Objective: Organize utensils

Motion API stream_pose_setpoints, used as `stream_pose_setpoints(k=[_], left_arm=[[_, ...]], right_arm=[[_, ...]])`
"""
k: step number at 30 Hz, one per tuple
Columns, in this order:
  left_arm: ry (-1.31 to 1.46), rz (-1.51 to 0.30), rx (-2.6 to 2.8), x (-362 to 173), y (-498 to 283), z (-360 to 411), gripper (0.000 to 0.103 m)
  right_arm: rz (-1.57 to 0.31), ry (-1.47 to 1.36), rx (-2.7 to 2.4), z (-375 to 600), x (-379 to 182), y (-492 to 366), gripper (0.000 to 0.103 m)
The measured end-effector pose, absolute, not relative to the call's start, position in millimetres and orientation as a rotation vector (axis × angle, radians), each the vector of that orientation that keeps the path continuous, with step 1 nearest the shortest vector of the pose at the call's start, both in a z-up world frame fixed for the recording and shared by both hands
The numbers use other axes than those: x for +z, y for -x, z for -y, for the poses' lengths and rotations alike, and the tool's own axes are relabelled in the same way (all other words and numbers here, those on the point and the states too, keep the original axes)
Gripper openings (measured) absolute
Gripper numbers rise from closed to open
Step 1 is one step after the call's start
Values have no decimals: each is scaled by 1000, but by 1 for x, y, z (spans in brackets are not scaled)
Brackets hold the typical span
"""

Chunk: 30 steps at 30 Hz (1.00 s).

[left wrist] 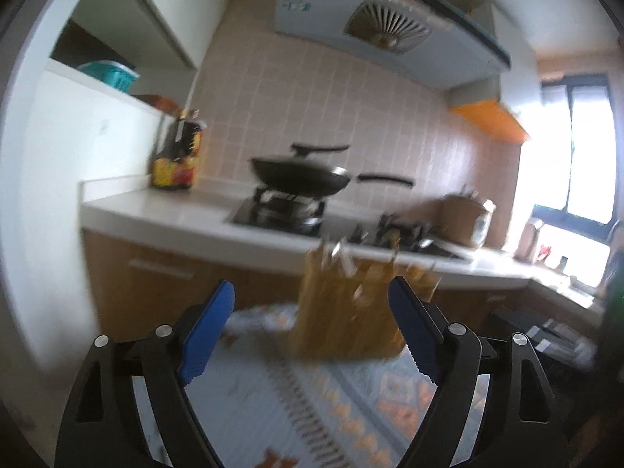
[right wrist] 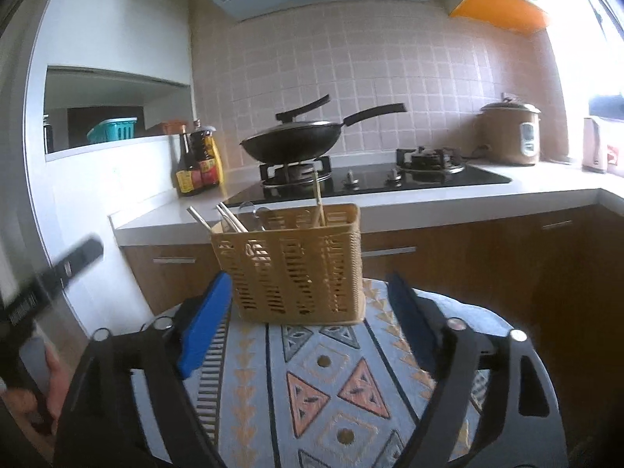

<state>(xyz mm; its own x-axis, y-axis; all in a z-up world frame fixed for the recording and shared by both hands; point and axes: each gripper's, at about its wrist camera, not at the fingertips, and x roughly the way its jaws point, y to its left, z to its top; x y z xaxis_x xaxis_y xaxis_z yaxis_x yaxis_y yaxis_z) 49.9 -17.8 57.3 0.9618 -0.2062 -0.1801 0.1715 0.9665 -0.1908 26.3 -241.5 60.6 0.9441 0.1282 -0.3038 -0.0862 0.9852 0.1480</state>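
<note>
1. A tan slotted utensil basket [right wrist: 296,265] stands upright on a round tabletop [right wrist: 331,390] covered by a cloth with blue, orange and pink triangle patterns.
2. Inside the basket, wooden chopsticks [right wrist: 319,199] rise above the rim near the back, and metal utensils [right wrist: 249,214] with pale handles lean toward the left end.
3. The right gripper [right wrist: 308,312] has its jaws spread wide, its blue pads [right wrist: 204,323] standing apart on either side of the basket's near face; nothing is pressed between them.
4. The left gripper [left wrist: 312,335] is likewise wide open, with no object clamped; in its blurred view the basket [left wrist: 347,312] sits ahead, closer to the right-hand pad.
5. In the right wrist view, part of the left gripper's black body [right wrist: 58,273] shows at the left edge, with a hand [right wrist: 46,386] wrapped round its handle.
6. Behind the tabletop runs a white kitchen counter [right wrist: 429,202] over brown cabinet doors.
7. A black wok [right wrist: 290,142] with a lid and long handle sits on the left burner of a gas hob [right wrist: 370,183].
8. Dark sauce bottles [right wrist: 199,160] stand together at the counter's left end, against the white wall.
9. A brown rice cooker [right wrist: 511,132] stands on the counter to the right of the hob.
10. A range hood [left wrist: 374,27] hangs above the pink-tiled wall, and a teal basket [right wrist: 113,128] rests on a recessed shelf at the left.
</note>
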Motion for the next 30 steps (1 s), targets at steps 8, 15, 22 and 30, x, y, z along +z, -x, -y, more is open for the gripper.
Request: stream_pose_setpoints(k=[8, 15, 22, 30], left_arm=[[102, -171, -9, 20, -39, 30, 85], [40, -134, 48, 14, -33, 38, 86], [-19, -140, 47, 14, -32, 45, 92], [-39, -157, 51, 12, -35, 48, 95]], right_arm=[[-148, -52, -77, 235, 37, -6, 95], [-222, -31, -67, 234, 23, -16, 95], [-235, -8, -65, 232, 19, -17, 95], [-241, -13, -61, 235, 18, -19, 95]])
